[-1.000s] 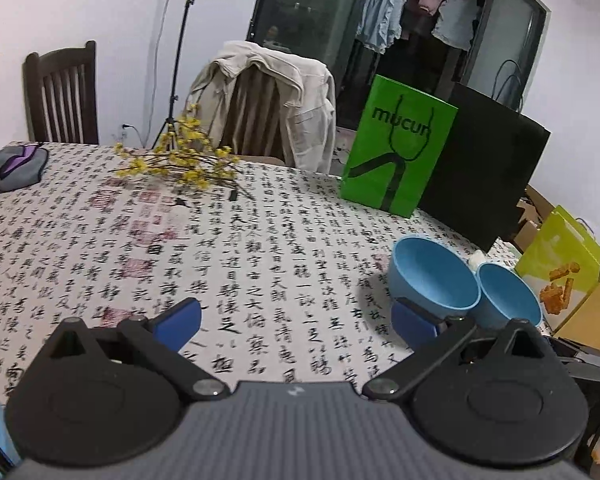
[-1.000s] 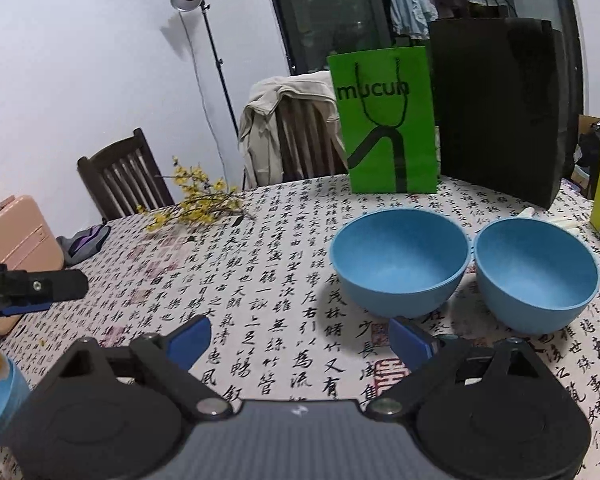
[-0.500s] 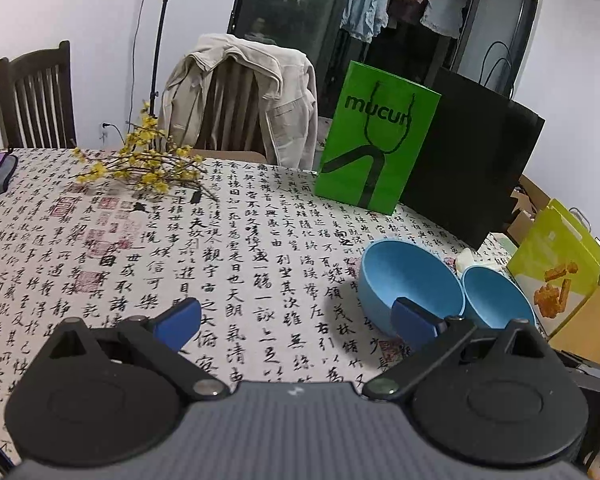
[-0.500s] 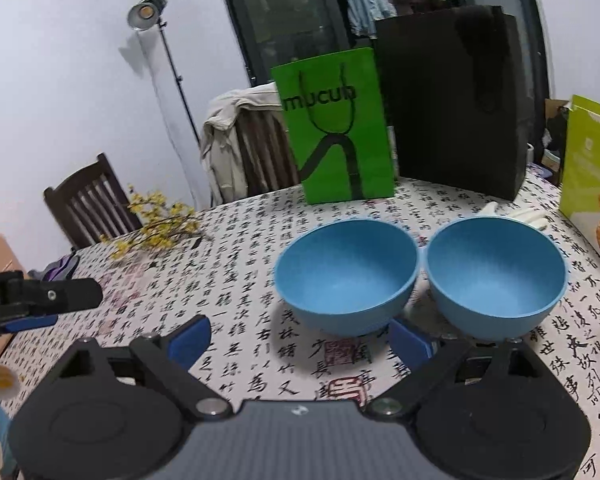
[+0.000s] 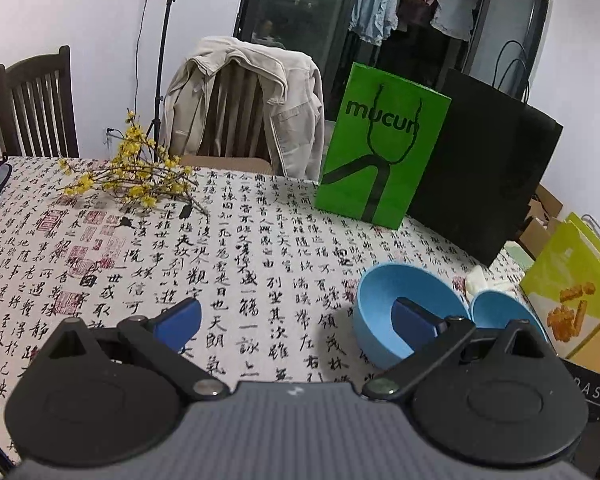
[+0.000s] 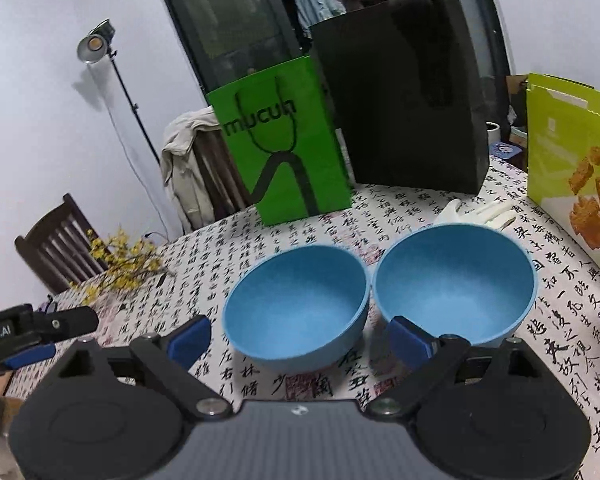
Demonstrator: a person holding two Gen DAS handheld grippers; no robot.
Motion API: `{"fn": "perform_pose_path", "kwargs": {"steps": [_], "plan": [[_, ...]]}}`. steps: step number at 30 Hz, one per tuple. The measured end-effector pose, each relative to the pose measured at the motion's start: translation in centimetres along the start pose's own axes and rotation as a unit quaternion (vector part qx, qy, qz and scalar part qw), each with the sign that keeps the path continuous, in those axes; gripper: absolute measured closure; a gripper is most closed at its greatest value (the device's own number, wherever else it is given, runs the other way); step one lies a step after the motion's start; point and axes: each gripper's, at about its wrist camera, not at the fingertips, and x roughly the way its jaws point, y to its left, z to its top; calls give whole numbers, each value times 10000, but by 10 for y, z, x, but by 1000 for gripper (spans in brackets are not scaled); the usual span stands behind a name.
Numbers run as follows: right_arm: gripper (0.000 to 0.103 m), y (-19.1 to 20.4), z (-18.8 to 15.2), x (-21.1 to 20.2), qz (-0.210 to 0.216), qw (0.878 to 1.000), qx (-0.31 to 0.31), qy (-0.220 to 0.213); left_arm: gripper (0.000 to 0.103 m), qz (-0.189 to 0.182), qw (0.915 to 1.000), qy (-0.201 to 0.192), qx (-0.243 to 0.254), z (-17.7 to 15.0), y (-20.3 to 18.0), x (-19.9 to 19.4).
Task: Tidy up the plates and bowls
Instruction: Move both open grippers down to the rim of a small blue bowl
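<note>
Blue bowls sit rim to rim: near bowl (image 6: pixel 296 306) at my twelve, far bowl (image 6: pixel 454 280) at one; right gripper (image 6: pixel 300 336) spread wide, left gripper (image 5: pixel 296 320) likewise, both empty; I'd straddle one rim, clamp squarely, then nest it.

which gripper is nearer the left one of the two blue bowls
Right. The right gripper hangs open just in front of the left blue bowl, its fingers either side of it. The left gripper sits open, far off to the bowl's left.

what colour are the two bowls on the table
Both bowls are plain matte blue, clearest in the right wrist view.
</note>
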Motion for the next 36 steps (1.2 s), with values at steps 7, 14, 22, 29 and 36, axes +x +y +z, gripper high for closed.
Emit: {"fn": "perform_pose_path", "kwargs": {"steps": [7,14,22,29,36], "plan": [[7,0,22,14,-143,9999,-69,-28,0,86,10000,37,-7,7,-14,17],[7,4,45,34,-294,9983,-492,-56,0,231,9996,129,-71,16,-29,36],[8,3,64,61,-320,9974,-647,-81,0,312,9986,368,-212,20,-45,62],[8,-8,66,84,-422,9967,-661,-191,0,388,9978,482,-217,21,-58,84],[9,-20,64,92,-202,9977,-620,-205,0,518,9961,601,-381,16,-55,106]]}}
